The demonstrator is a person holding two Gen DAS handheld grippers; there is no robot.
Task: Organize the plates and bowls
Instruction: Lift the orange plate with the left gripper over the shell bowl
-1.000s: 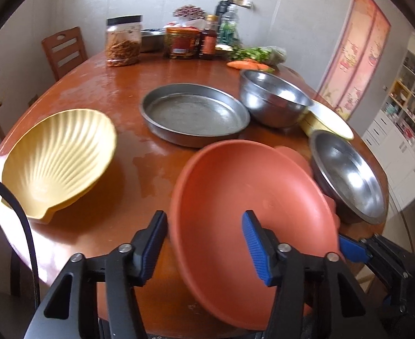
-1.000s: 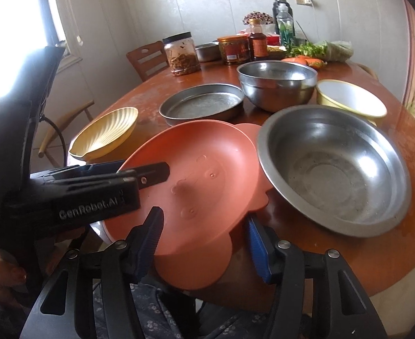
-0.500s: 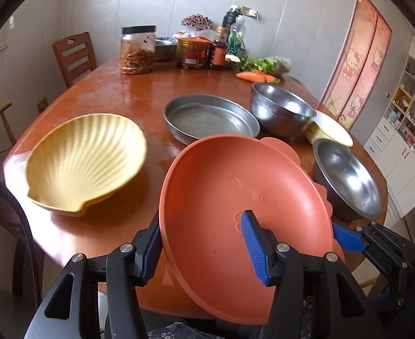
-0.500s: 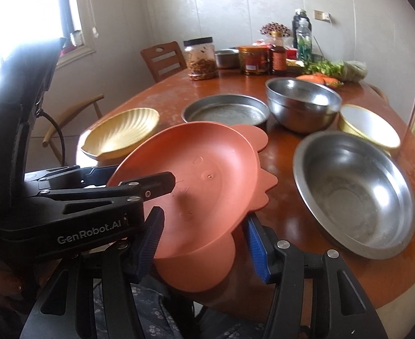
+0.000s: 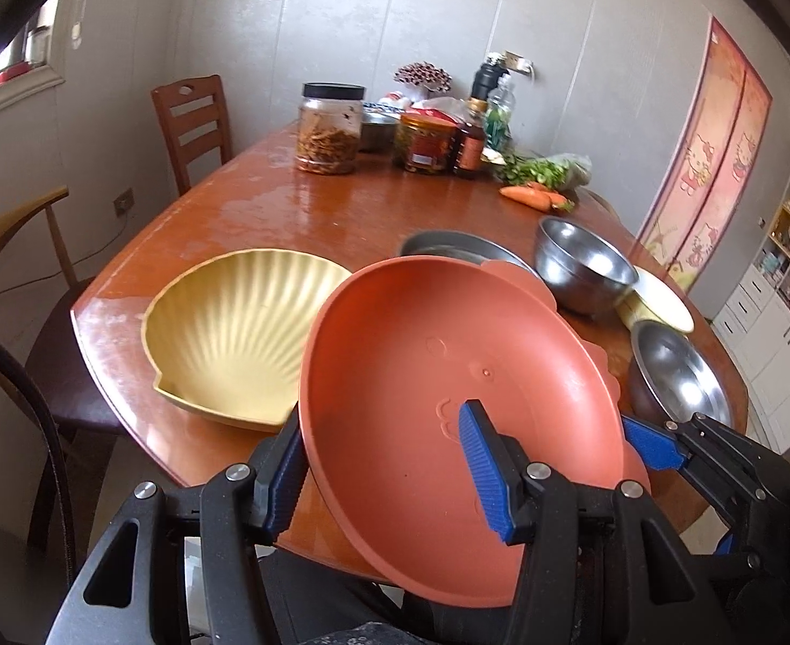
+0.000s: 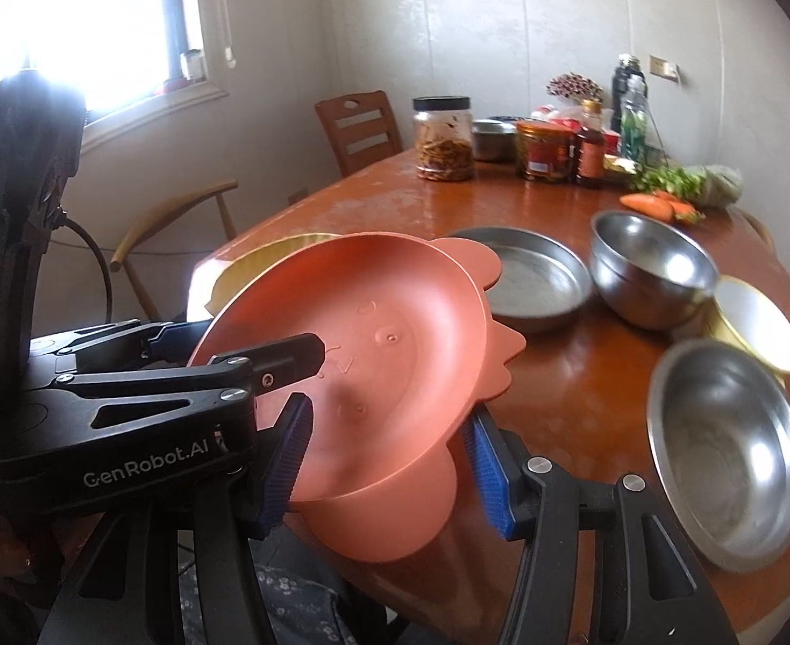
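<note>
An orange pig-shaped plate is lifted and tilted above the near edge of the table. My left gripper straddles its near left rim, one finger under, one finger on top. My right gripper straddles the plate at its lower ear tab. Both hold it. A yellow shell-shaped dish lies on the table to the left, partly hidden in the right wrist view.
On the wooden table: a flat steel pan, a deep steel bowl, a wide steel bowl, a yellow-rimmed bowl. Jars, bottles, carrots and greens stand at the far end. Chairs stand at the left.
Both grippers have lifted the orange plate up and back toward the near edge, tilting it more steeply. The table now looks farther away.
</note>
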